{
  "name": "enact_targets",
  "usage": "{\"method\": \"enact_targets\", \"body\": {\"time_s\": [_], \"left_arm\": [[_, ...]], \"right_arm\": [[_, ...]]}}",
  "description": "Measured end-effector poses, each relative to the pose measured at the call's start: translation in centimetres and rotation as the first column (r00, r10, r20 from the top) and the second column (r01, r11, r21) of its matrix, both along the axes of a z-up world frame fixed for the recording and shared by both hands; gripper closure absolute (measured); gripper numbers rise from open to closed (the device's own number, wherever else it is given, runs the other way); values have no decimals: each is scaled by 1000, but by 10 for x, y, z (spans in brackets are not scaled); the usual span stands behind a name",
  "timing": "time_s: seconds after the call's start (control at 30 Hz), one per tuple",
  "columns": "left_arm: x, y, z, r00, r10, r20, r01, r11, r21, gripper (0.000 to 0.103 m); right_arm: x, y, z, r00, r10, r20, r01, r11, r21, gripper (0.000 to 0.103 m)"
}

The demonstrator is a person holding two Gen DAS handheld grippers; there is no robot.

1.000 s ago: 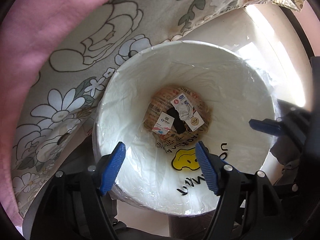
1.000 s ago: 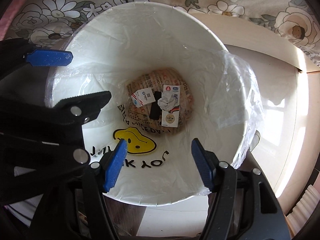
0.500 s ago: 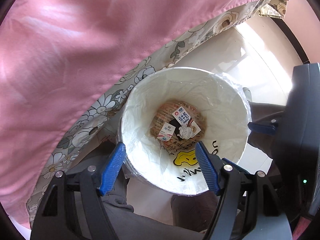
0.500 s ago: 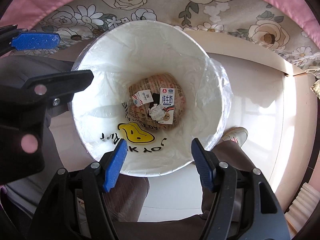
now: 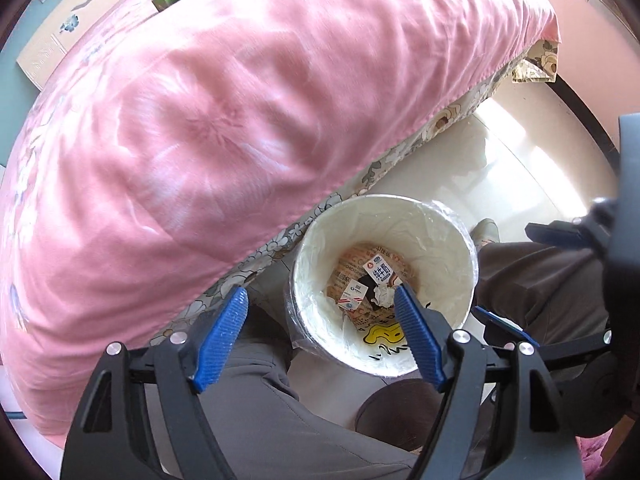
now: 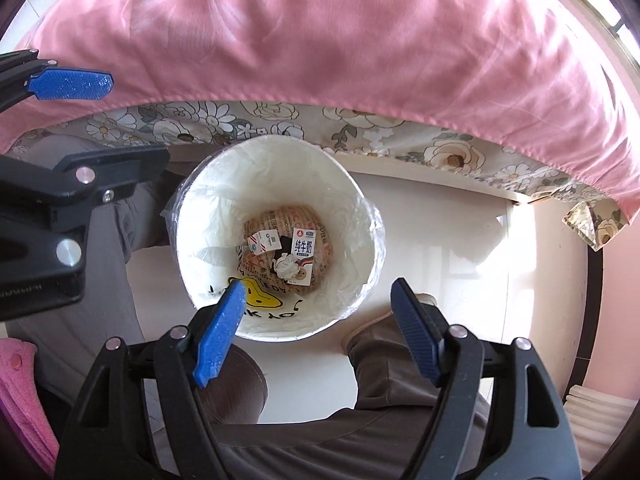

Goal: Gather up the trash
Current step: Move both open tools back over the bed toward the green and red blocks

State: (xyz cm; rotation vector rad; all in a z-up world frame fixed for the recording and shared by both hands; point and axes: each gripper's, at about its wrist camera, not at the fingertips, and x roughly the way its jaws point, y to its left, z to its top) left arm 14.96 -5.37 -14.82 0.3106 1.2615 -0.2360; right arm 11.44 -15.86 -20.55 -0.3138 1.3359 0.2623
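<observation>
Both sets of tongs are hanging empty above the bin, so the collecting looks far along, though nothing shows whether more rubbish is waiting elsewhere in the room.

Farthest left in the left wrist view, the big pink quilt (image 5: 240, 128) is lying over the flowered grey bedsheet (image 5: 276, 246), and no litter is showing on it. The left tongs (image 5: 320, 322) are standing wide apart and holding nothing, their blue pads (image 5: 220, 332) hanging over the person's grey trousers (image 5: 256, 408).

Next comes the round white wastebasket with a clear plastic liner (image 6: 276, 324), sitting on the pale glossy floor (image 6: 440, 236) just beside the bed. At its bottom the trash is already lying in a small heap: a small white milk carton with a red stripe (image 6: 263, 242), a crumpled white paper ball (image 6: 289, 266) resting against a taller white milk carton with blue print (image 6: 304, 256), and a dark scrap, too small to identify, lying between the cartons.

Right of centre, the right tongs (image 6: 320, 320) are also spread apart and gripping nothing. The floor further right is showing only sunlight, with no visible scraps, so I judge little or nothing is remaining within view.
</observation>
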Motion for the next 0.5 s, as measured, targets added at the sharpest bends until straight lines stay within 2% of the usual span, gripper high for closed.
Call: {"method": "enact_targets", "body": {"time_s": [0.23, 0.5], "left_arm": [[7, 16, 57, 990, 41, 137, -41, 999, -3, 21], [17, 30, 127, 965, 84, 247, -78, 996, -34, 18]], "right_arm": [[3, 2, 60, 991, 26, 134, -24, 1000, -12, 26], [15, 8, 135, 961, 58, 269, -52, 998, -29, 25]]}}
